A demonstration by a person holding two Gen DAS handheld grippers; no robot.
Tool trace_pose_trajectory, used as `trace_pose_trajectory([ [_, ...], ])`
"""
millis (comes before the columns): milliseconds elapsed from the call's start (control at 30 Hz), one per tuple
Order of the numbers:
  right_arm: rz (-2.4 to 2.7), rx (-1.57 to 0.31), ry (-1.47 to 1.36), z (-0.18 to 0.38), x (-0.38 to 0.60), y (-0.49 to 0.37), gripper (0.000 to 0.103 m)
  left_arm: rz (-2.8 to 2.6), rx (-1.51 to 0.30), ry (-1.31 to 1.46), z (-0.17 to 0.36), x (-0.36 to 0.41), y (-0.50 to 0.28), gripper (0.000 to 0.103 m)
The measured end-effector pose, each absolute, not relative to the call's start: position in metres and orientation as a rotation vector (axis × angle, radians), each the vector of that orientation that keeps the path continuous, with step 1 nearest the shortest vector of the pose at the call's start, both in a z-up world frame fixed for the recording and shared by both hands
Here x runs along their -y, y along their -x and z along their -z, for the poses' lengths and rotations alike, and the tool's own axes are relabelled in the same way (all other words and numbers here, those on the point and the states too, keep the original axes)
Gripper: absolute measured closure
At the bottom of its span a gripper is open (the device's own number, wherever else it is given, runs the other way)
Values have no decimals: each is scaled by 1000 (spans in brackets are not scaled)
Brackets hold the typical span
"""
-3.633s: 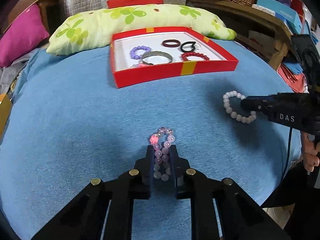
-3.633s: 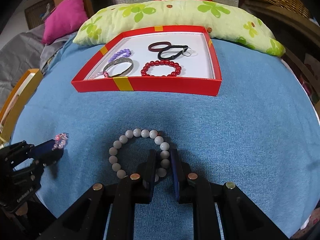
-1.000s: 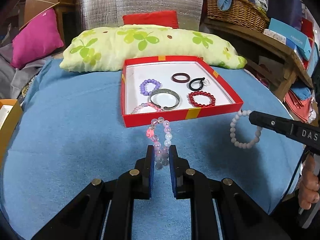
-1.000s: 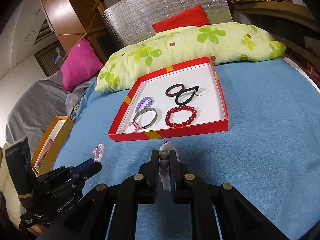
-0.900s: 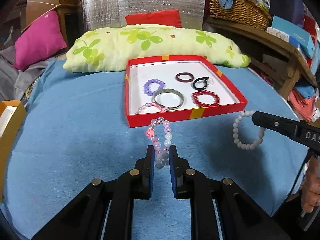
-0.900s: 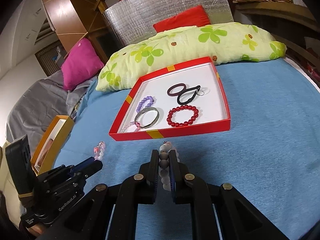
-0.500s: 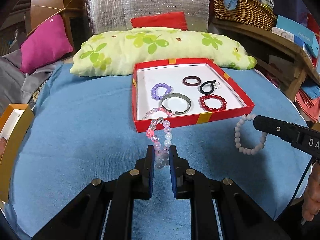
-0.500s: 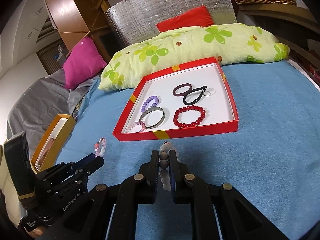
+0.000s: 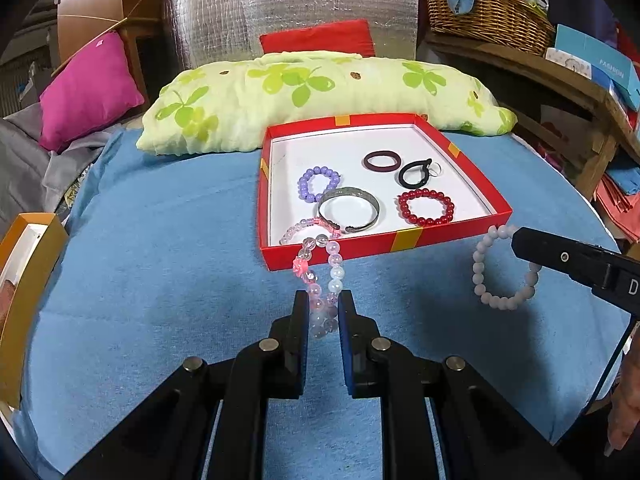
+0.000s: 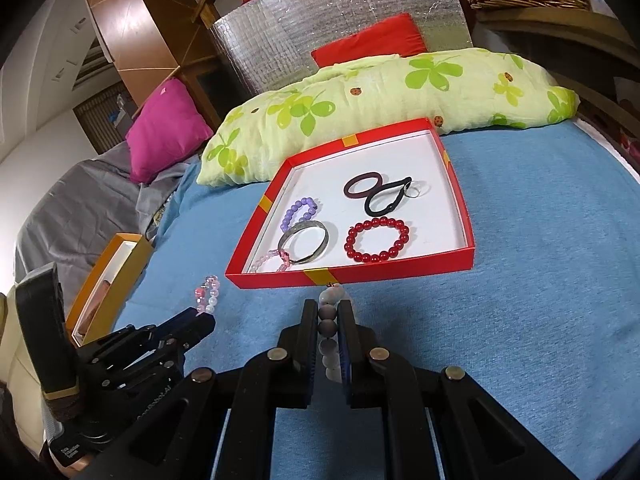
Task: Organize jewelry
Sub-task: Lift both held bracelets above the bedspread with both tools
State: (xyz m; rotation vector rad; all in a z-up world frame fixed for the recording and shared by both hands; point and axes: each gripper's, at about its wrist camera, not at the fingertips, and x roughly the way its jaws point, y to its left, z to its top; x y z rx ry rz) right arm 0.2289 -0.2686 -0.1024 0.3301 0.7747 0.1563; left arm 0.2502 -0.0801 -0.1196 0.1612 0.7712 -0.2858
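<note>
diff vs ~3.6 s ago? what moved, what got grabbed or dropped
Both bracelets have left the blue cloth. The left tongs lifted the pink bead bracelet and the right tongs lifted the white bead bracelet; both now hang close to the near wall of the red box. Nothing was let go. Both grips stayed shut, and the jewelry in the box did not move.
</note>
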Motion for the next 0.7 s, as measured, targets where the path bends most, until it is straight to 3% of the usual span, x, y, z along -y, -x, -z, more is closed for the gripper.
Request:
trace_pose_trajectory([
  [700,-168,-779,-349,101,266,-228,92,289,-782,-161,120,88,-249,88],
])
